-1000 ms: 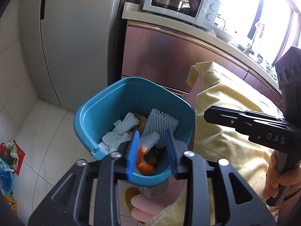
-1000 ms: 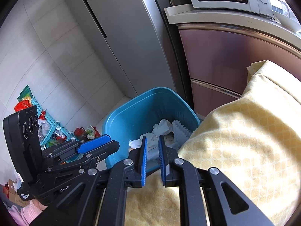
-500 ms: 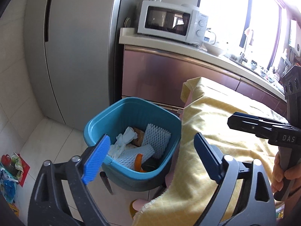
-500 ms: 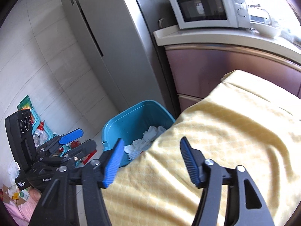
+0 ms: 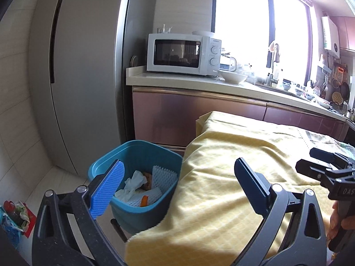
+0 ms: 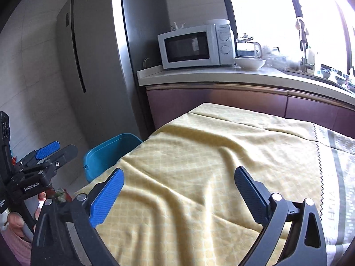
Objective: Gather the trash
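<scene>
I hold the left gripper and right gripper with jaws opening and empty over the yellow cloth, the teal bin at lower left handy for the trash it holds.

White microwave on the counter beside a grey fridge.

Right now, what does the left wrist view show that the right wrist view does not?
Only the left wrist view shows the trash inside the blue bin: white paper and an orange piece. Only the right wrist view shows the grey patterned cloth. Both show the yellow cloth, the microwave and the fridge.
</scene>
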A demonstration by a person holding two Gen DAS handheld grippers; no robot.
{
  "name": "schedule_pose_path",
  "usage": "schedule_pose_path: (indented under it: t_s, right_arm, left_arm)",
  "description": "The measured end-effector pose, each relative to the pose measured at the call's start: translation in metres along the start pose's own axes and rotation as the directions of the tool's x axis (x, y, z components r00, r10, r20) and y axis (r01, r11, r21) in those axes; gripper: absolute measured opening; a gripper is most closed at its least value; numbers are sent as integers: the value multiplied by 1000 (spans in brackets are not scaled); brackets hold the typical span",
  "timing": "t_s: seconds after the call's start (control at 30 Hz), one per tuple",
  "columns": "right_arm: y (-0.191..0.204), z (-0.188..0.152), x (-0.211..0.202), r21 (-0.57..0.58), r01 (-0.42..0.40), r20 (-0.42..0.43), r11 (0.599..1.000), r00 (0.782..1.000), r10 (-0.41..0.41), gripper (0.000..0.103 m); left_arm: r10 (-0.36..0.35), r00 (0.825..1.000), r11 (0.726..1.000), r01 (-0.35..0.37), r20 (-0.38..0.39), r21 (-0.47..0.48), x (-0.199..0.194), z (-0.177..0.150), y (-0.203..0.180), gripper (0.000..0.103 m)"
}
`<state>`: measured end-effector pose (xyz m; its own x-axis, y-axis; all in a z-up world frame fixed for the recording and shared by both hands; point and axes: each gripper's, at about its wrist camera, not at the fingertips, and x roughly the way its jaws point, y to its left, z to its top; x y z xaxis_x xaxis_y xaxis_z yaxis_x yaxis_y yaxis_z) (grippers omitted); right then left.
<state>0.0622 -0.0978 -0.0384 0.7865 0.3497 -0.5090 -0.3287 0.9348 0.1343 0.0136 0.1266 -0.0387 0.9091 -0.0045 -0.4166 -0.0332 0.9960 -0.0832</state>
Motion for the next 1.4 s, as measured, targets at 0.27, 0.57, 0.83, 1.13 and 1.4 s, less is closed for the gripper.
schedule_pose_path:
  t_s: [0.27, 0.57, 0.83, 1.13, 1.4]
  right_arm:
    - [-27, -23, -45, 33, 144, 121, 989, 982, -147, 96]
    - [-39, -37, -74, 74, 201, 184, 977, 960, -212, 96]
    - [-41, -45, -91, 73, 256, 238, 964, 934, -266, 96]
    - [-50, -49, -104, 103, 284, 275, 953, 913, -302, 96]
    - [-55, -53, -109, 115, 292, 289, 949, 904, -313, 96]
  left_arm:
    - [-20, 997, 999, 17, 70, 47, -18, -4, -42, 98]
    - [-55, 993, 995, 46, 104, 87, -29, -7, -72, 98]
    - [-61, 989, 994, 47, 135, 103, -37, -9, -81, 98]
    - [-75, 986, 991, 57, 150, 118, -40, -14, -91, 98]
    - [-79, 981, 990, 56, 178, 130, -44, -14, -96, 98]
